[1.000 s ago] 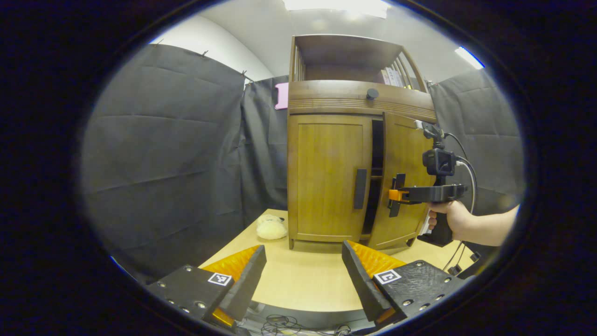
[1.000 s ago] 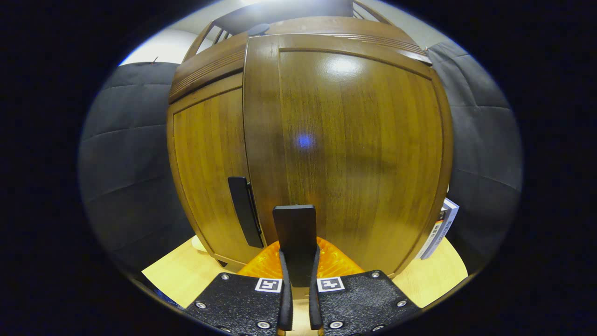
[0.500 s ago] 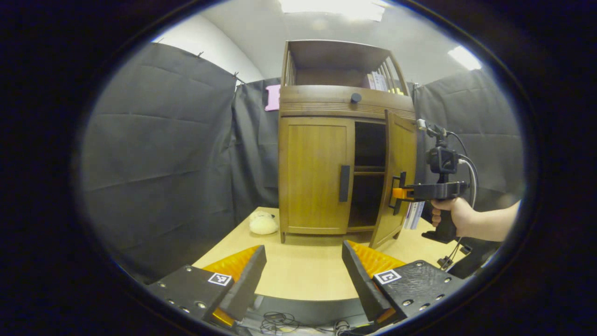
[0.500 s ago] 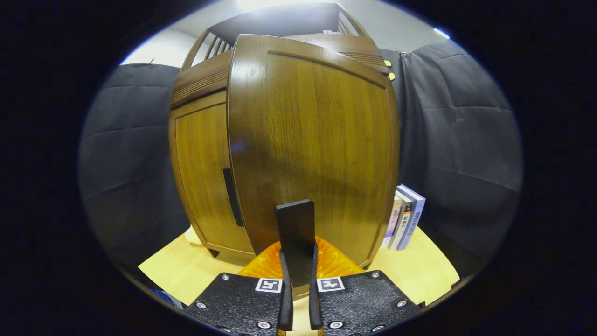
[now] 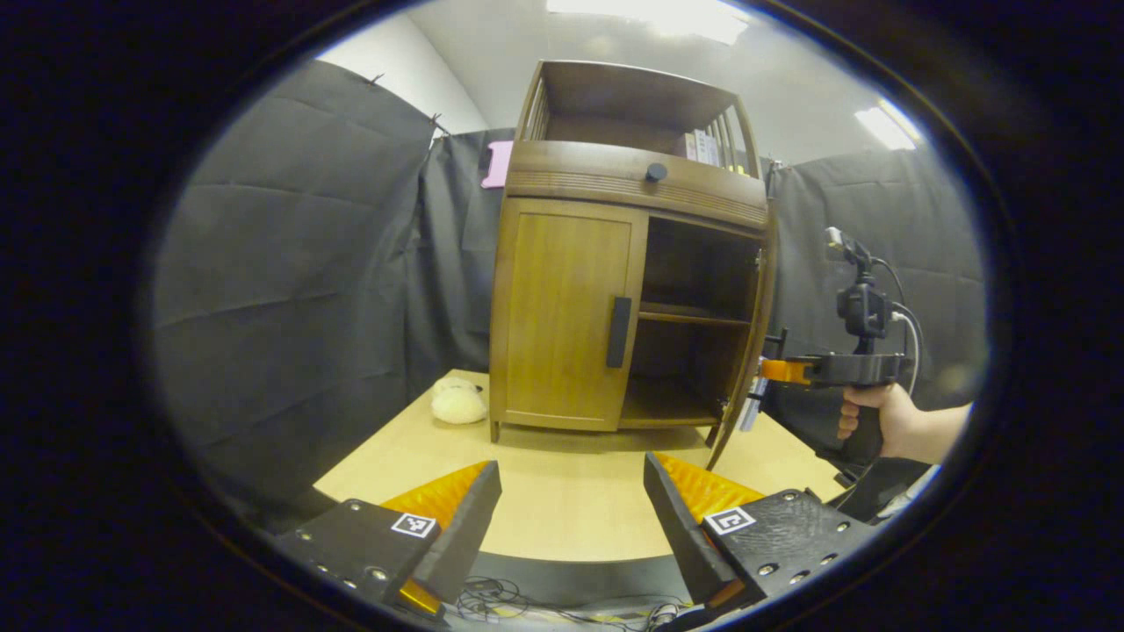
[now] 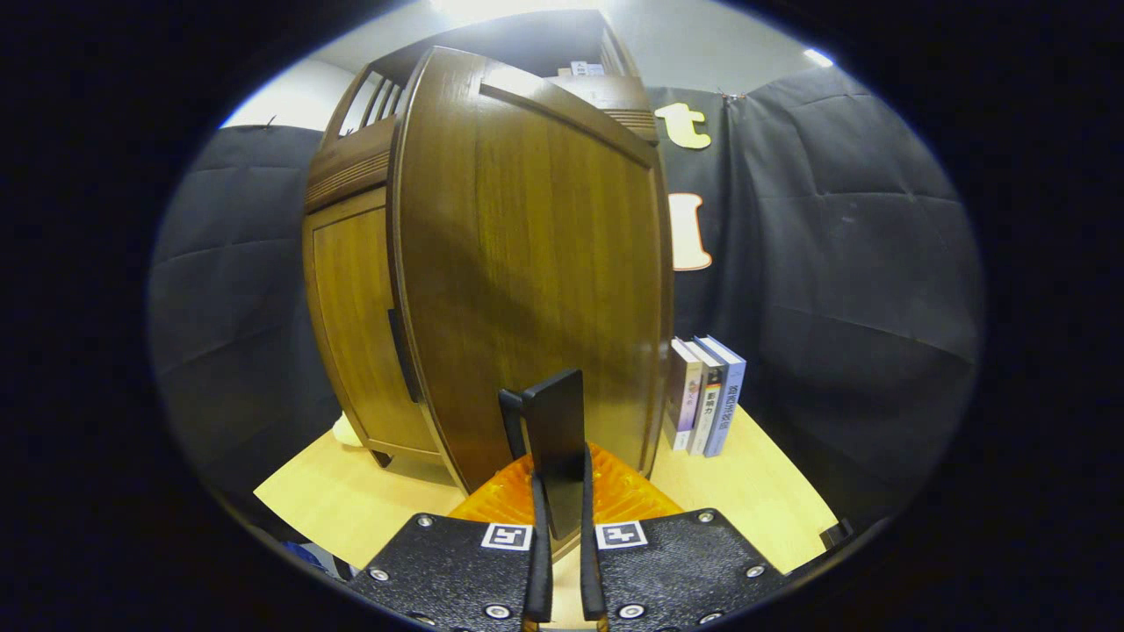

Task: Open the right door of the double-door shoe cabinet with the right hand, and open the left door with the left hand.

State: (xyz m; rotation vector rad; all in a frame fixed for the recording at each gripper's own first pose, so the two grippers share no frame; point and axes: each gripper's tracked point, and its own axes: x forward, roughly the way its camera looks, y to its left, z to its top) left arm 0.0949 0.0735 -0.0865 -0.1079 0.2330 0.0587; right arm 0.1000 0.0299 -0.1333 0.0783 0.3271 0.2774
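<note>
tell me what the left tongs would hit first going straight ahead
Likely the cabinet, around its closed left door; the tabletop between looks bare, though depth is hard to judge.

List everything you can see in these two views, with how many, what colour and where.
Shoe cabinet: one, brown wood, on the table.
Right door: one, brown, swung open.
Left door: one, brown, shut, dark handle.
Table: one, light wood.
Books: three, upright beside the cabinet.
Plush toy: one, cream, left of the cabinet.
Right gripper: one, shut on the right door handle.
Left gripper: one, open, away from the cabinet.
Hand: one, holding the right gripper.
</note>
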